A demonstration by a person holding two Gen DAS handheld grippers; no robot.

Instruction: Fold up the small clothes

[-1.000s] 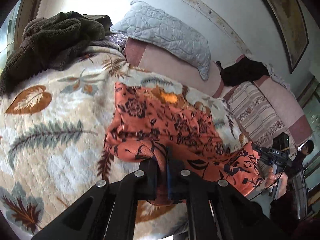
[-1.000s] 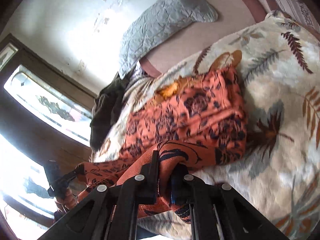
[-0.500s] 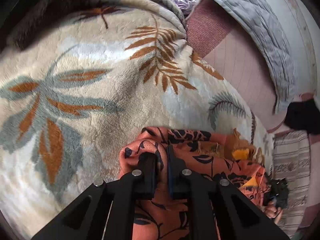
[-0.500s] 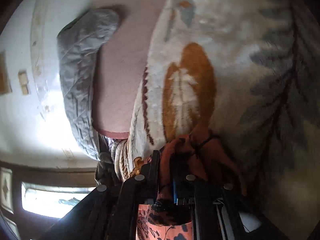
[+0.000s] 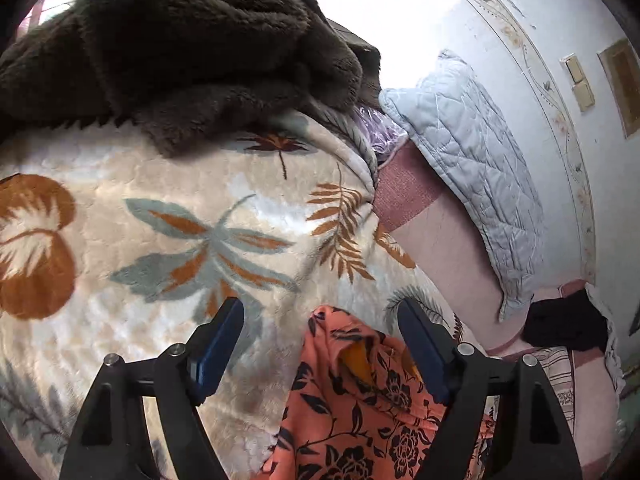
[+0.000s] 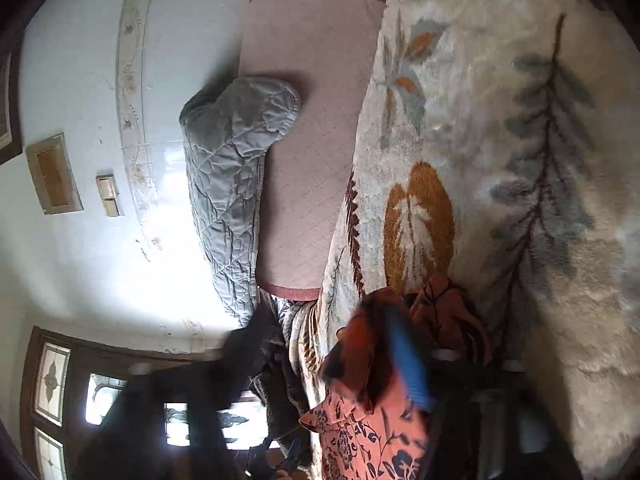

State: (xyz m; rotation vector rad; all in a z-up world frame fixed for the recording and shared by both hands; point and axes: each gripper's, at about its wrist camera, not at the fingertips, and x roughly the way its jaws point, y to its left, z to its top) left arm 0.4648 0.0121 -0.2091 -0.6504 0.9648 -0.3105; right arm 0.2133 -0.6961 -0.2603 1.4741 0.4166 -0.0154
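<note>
Cream plush, printed with rust and grey-green leaves, covers most of the bed: a thick blanket spread wide under both cameras. Beyond its edge a pinkish sheet shows, and against the pale wall leans a quilted grey pillow. A dark brown fleece sits heaped on the blanket's far side. The orange garment with black flowers lies bunched on the blanket, its upper fold showing a yellow lining; in the left view it rests between the blue pads, nearer the right-hand one, with a clear gap to the other. The left hand-held gripper has just been opening and now stands wide, gripping nothing. The right hand-held gripper is blurred; its jaws have also just been opening and are spread far apart, one blue pad crossing in front of the orange cloth, which lies loose on the blanket rather than pinched. A small black cloth lies on the sheet, well apart from the garment.
</note>
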